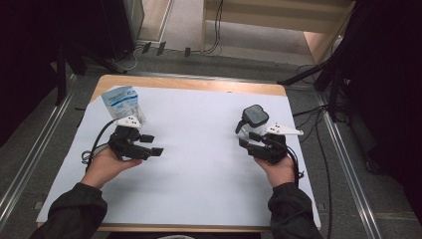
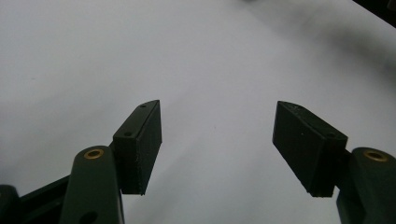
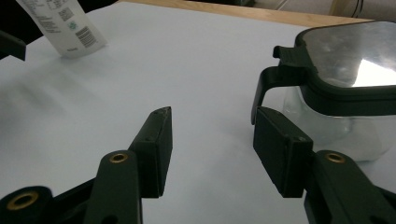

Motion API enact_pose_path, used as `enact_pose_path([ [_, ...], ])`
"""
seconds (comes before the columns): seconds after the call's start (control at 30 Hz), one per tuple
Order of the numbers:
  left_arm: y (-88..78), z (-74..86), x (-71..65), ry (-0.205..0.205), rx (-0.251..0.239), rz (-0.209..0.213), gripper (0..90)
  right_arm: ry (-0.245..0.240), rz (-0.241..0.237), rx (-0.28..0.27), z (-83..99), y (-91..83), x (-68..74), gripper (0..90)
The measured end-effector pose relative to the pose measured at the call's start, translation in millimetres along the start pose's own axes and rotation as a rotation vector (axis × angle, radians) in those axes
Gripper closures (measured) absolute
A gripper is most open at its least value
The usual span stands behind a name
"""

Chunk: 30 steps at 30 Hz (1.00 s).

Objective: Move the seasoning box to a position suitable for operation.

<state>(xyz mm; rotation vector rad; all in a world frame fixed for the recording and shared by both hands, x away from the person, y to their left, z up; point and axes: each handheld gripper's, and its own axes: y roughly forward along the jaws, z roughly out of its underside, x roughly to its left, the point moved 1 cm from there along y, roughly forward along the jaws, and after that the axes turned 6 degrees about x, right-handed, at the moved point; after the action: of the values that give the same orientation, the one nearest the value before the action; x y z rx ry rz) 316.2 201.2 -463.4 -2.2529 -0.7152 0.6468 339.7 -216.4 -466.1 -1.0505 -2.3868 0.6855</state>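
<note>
Sleeves and hands enter at bottom of the high view. White sheet (image 1: 199, 164) covers the table. Pouch (image 1: 122, 102) stands upper left, just behind left gripper (image 1: 152, 144); jaws wide apart, nothing between. Lidded jug (image 1: 254, 118) right of centre, just beyond right gripper (image 1: 246, 137); jaws part open, empty, jug handle beside one pad.

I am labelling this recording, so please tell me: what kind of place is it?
Probably a lab or recording studio, not a home. A table covered with white paper stands between black curtains, cables run over the grey floor, and a person holds a gripper in each hand.
</note>
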Motion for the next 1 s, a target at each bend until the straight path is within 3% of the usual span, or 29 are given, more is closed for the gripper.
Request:
enact_pose_path([
  [0.17,-0.2,1.1,-2.4,0.007,0.009,0.005,33.7,-0.006,0.017,0.005,-3.1,-0.4,-8.7,42.9],
  [0.4,0.0,1.4,-7.0,0.003,0.017,0.003,32.1,0.028,0.039,0.015,-6.6,4.1,-23.7,35.3],
  [0.6,0.1,1.5,-11.0,0.015,0.018,0.001,30.7,0.048,0.074,0.015,-6.9,7.4,-32.2,23.8],
  [0.67,-0.7,2.0,-13.3,0.025,0.011,0.012,31.5,0.077,0.069,0.005,-7.3,8.1,-37.9,15.8],
  [0.77,-1.6,2.4,-14.3,0.039,0.013,0.001,31.6,0.080,0.072,0.021,-7.5,10.0,-42.0,15.0],
  [0.87,-3.4,3.8,-15.0,0.036,-0.001,0.000,31.2,0.080,0.115,0.043,-7.2,15.0,-52.7,14.2],
  [1.0,-5.2,6.6,-14.6,0.023,-0.007,-0.014,30.7,0.079,0.114,0.042,-7.4,20.9,-62.6,12.0],
])
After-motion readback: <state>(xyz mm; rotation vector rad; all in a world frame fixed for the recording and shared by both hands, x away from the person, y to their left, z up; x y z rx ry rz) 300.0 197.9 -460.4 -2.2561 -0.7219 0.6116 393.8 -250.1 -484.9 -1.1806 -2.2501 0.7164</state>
